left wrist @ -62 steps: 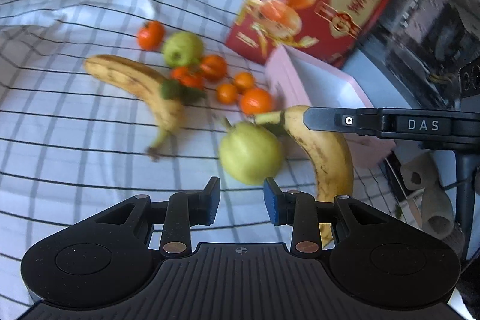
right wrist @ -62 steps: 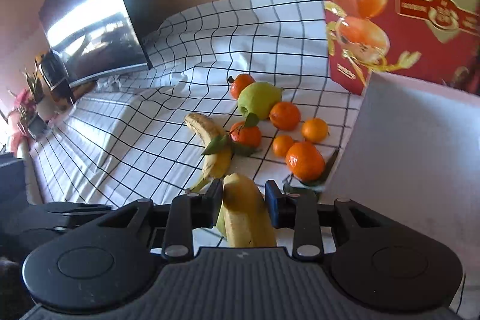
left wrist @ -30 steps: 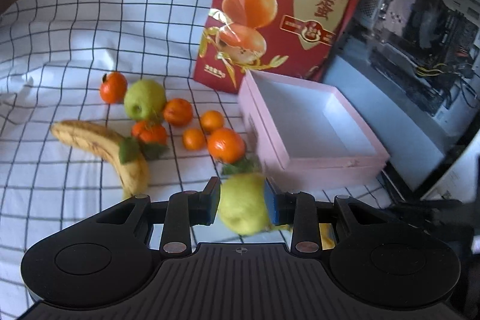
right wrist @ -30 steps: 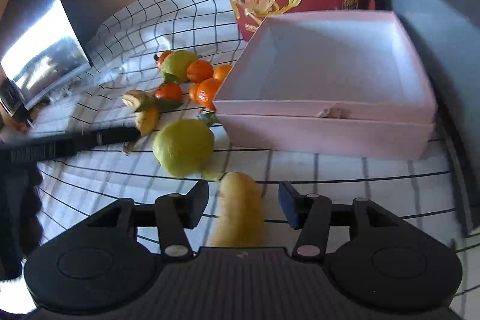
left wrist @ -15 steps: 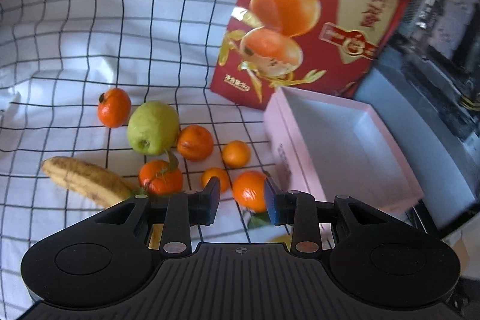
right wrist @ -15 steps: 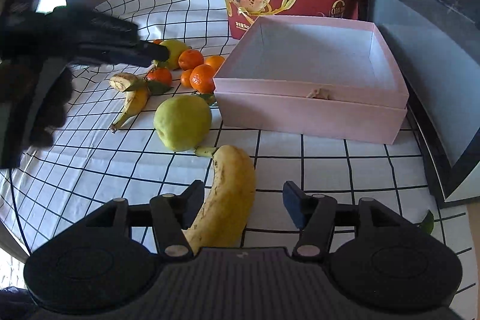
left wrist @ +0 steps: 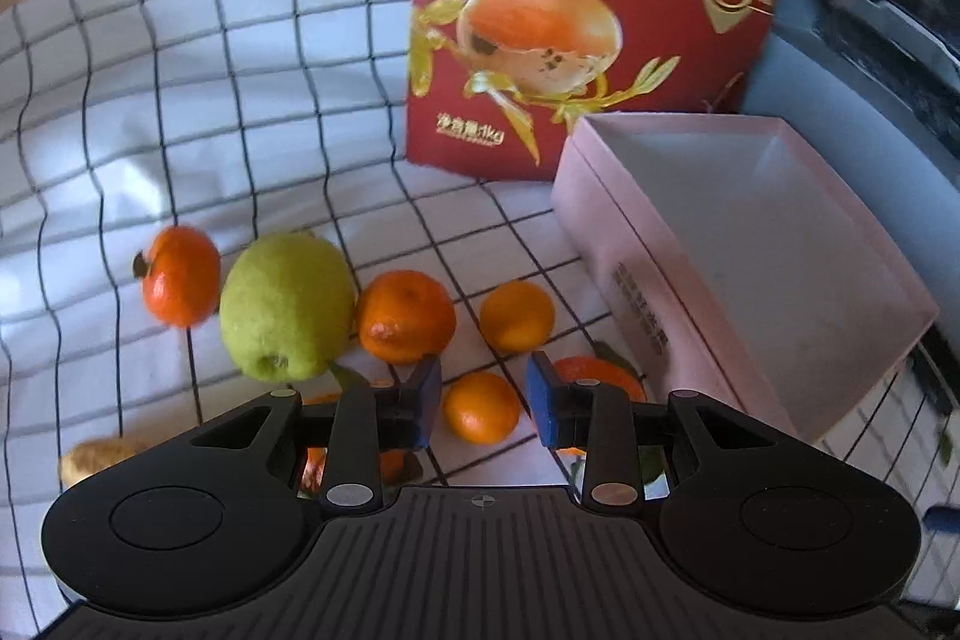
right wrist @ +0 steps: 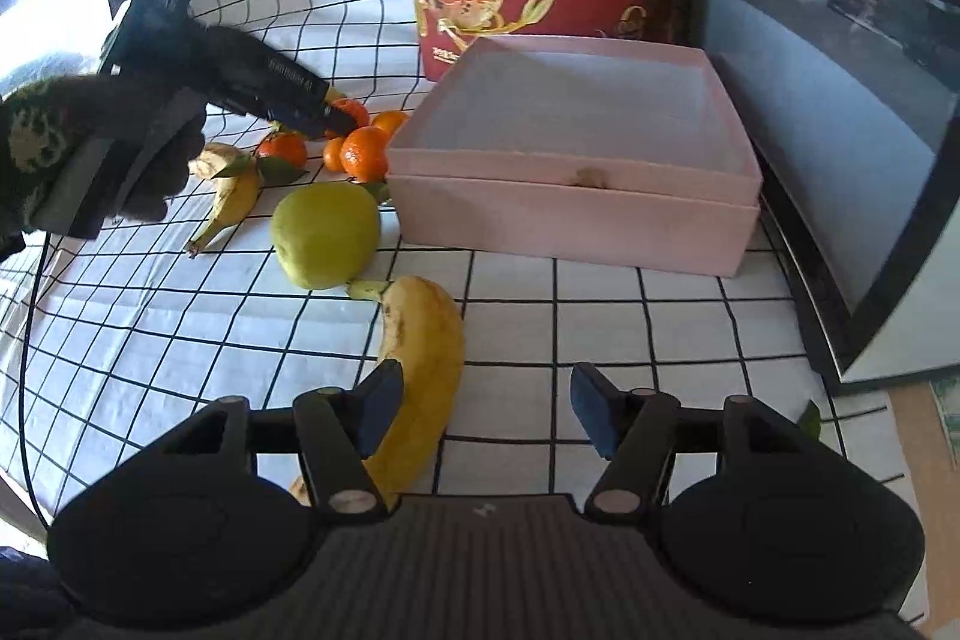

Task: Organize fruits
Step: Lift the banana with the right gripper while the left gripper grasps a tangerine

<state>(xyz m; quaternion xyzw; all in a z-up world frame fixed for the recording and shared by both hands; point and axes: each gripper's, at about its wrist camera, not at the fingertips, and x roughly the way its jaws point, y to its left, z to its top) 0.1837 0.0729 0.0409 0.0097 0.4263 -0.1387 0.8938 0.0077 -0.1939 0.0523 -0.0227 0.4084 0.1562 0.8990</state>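
**Fruits loose on the checked cloth, pink box holding none**

Left wrist view. Fruits sit in a cluster at centre-left of the frame on the checked cloth (left wrist: 252, 58). Green apple (left wrist: 287, 305) largest, stem end toward the camera. A tangerine (left wrist: 180, 284) just to its left, blurred; another tangerine (left wrist: 405, 316) touching its right side. Small orange (left wrist: 516, 316) further right, apart from the rest. Left gripper (left wrist: 483, 403) hovers low over the cluster, jaws partly open with nothing clamped; a small tangerine (left wrist: 481, 407) shows in the gap between them. Pink box (left wrist: 636, 268) at right of frame, open top, nothing visible inside. Red printed bag (left wrist: 600, 10) stands behind it, upper centre.

Right wrist view. Right gripper (right wrist: 486, 409) at lower centre, jaws wide apart, gripping nothing. Banana (right wrist: 420, 358) lies on the cloth, its lower part passing by the left jaw; contact cannot be judged. Second green apple (right wrist: 325, 234) just beyond the banana's stem. Second banana (right wrist: 231, 196) at centre-left, by the tangerines. The left gripper's black body enters from upper left.
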